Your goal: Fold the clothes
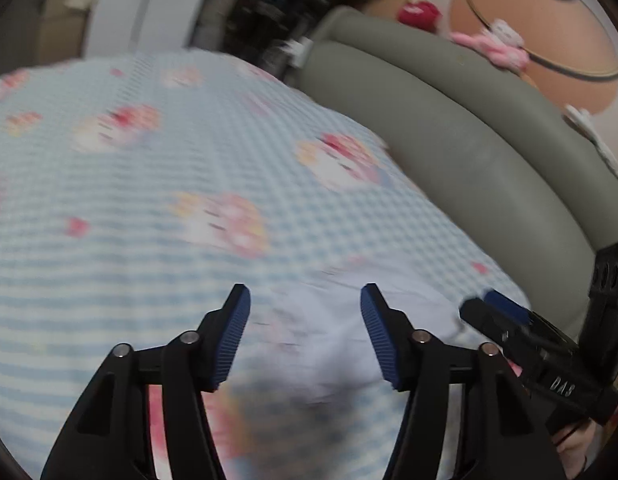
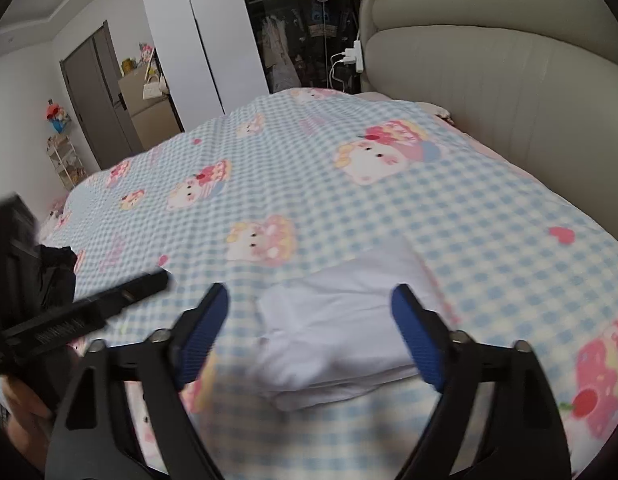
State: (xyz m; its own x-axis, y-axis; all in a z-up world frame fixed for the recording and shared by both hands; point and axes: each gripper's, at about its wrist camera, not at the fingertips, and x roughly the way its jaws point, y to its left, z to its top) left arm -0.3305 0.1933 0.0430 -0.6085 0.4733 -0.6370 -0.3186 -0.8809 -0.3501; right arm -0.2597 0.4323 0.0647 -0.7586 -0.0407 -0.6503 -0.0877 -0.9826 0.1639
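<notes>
A folded white garment [image 2: 337, 332] lies flat on the blue-checked bedspread [image 2: 389, 208]. My right gripper [image 2: 309, 300] hovers above it, open, its blue pads apart on either side of the cloth and touching nothing. In the left wrist view the same white garment [image 1: 317, 344] shows blurred below my left gripper [image 1: 305, 308], which is also open and empty. The right gripper [image 1: 489, 308] enters that view from the right edge, held by a hand. One black finger [image 2: 141, 284] of the left gripper reaches in at the left of the right wrist view.
A grey padded headboard [image 2: 489, 92] borders the bed on the right. A dark piece of cloth [image 2: 59, 272] lies at the bed's left edge. Beyond the bed stand a white wardrobe door [image 2: 197, 40], open closet shelves and a door.
</notes>
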